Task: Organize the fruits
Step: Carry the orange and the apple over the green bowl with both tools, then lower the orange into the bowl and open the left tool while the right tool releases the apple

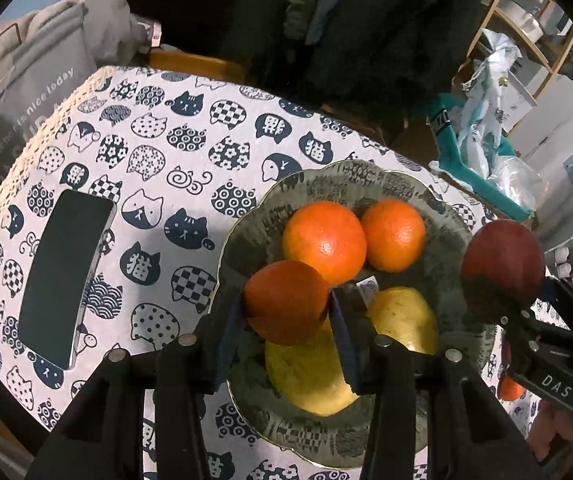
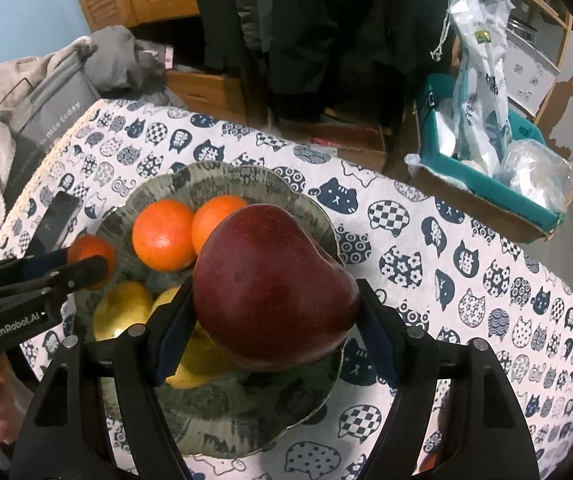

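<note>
My left gripper (image 1: 286, 314) is shut on a small orange (image 1: 286, 302), held just above the near left side of a grey patterned bowl (image 1: 366, 172). In the bowl lie two larger oranges (image 1: 324, 242) and two yellow fruits (image 1: 406, 320). My right gripper (image 2: 274, 300) is shut on a big dark red apple (image 2: 274, 292), which hangs over the bowl's (image 2: 246, 420) right half. The right wrist view shows the left gripper (image 2: 86, 262) with its small orange (image 2: 90, 250) at the bowl's left rim. The left wrist view shows the right gripper (image 1: 498, 300) with the apple (image 1: 502, 268).
A dark phone (image 1: 64, 276) lies on the cat-print tablecloth (image 1: 190, 152) left of the bowl. A teal box with plastic bags (image 2: 486, 168) stands beyond the table's far right edge. A grey bag (image 1: 26, 80) sits off the far left corner.
</note>
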